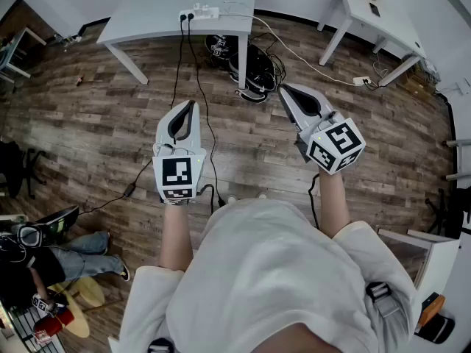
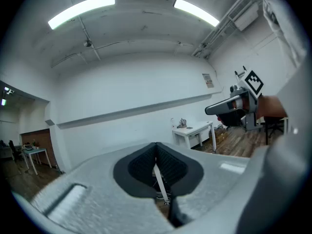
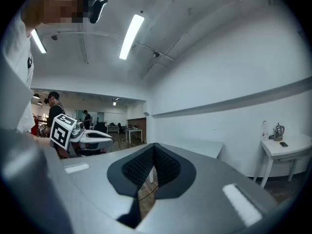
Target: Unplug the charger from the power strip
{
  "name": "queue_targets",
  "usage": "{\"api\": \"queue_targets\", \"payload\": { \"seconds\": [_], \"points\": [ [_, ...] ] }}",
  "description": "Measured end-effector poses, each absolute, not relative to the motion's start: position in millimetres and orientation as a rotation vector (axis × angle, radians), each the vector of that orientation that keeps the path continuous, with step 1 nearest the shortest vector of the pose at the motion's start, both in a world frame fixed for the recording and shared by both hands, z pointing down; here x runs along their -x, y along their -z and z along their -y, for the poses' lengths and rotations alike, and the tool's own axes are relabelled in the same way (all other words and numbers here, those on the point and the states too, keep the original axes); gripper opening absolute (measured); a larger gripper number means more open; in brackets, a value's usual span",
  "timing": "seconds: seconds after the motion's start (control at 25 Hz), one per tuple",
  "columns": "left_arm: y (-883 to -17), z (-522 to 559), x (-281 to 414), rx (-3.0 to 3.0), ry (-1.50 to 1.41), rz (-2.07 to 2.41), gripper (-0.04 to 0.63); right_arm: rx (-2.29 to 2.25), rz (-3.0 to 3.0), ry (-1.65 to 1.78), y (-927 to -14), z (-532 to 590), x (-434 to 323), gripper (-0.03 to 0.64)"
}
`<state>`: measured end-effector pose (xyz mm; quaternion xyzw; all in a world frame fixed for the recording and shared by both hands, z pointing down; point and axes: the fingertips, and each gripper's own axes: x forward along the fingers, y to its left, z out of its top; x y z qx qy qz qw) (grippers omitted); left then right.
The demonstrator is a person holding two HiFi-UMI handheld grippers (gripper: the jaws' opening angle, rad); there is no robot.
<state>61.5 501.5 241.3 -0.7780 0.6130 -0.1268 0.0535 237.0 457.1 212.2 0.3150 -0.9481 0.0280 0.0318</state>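
A white power strip [image 1: 202, 11] lies at the near edge of a white table [image 1: 147, 13] at the top of the head view. Two black plugs [image 1: 187, 17] sit in its left end, and their black cables [image 1: 179, 72] hang to the floor. Both grippers are held level over the wooden floor, well short of the table. My left gripper [image 1: 193, 104] [image 2: 156, 144] is shut with nothing between its jaws. My right gripper [image 1: 282, 88] [image 3: 154, 145] is also shut and empty. Each one shows in the other's view, at some distance to the side.
A heap of dark cables [image 1: 246, 65] lies under the table's right leg. A second white table [image 1: 368, 13] stands at the back right, with a white floor socket [image 1: 360, 81] near it. A seated person's legs [image 1: 73, 248] are at the lower left.
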Motion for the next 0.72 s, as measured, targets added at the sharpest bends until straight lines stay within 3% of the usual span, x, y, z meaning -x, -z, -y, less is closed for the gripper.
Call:
{"api": "queue_targets", "payload": {
  "seconds": [0.72],
  "points": [
    [-260,-503,-20,2.469,0.399,-1.831,0.005,-0.956,2.947,-0.085,-214,-479,-163,0.002]
  ]
}}
